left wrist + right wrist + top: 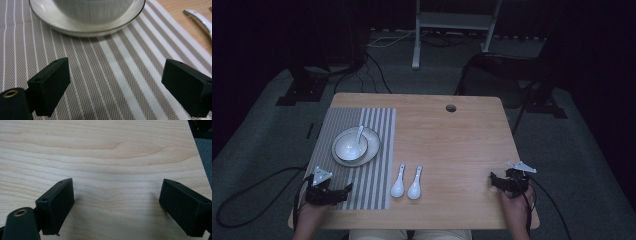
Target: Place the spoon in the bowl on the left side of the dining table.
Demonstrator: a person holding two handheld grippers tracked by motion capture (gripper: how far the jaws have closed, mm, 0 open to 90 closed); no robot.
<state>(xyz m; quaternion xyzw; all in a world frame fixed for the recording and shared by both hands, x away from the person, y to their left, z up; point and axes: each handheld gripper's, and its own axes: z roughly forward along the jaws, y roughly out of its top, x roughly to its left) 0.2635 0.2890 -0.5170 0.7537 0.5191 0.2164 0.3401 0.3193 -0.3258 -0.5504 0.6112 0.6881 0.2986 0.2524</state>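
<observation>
A white bowl (351,145) with a white spoon (357,138) in it stands on a white plate (373,149), on a striped grey placemat (370,180) at the table's left. Two more white spoons (398,182) (415,184) lie side by side on the bare wood just right of the mat. My left gripper (346,190) rests open over the mat's near left part; in its own view the left gripper (116,86) has the plate (52,21) and bowl (92,10) just ahead. My right gripper (493,180) sits open at the table's near right, and the right gripper (116,206) holds nothing over bare wood.
The wooden table (452,145) has a round cable hole (451,108) near its far edge. Its right edge and grey carpet (203,152) lie close to my right gripper. Cables and stand legs lie on the floor beyond the table. A spoon handle (200,18) lies right of the mat.
</observation>
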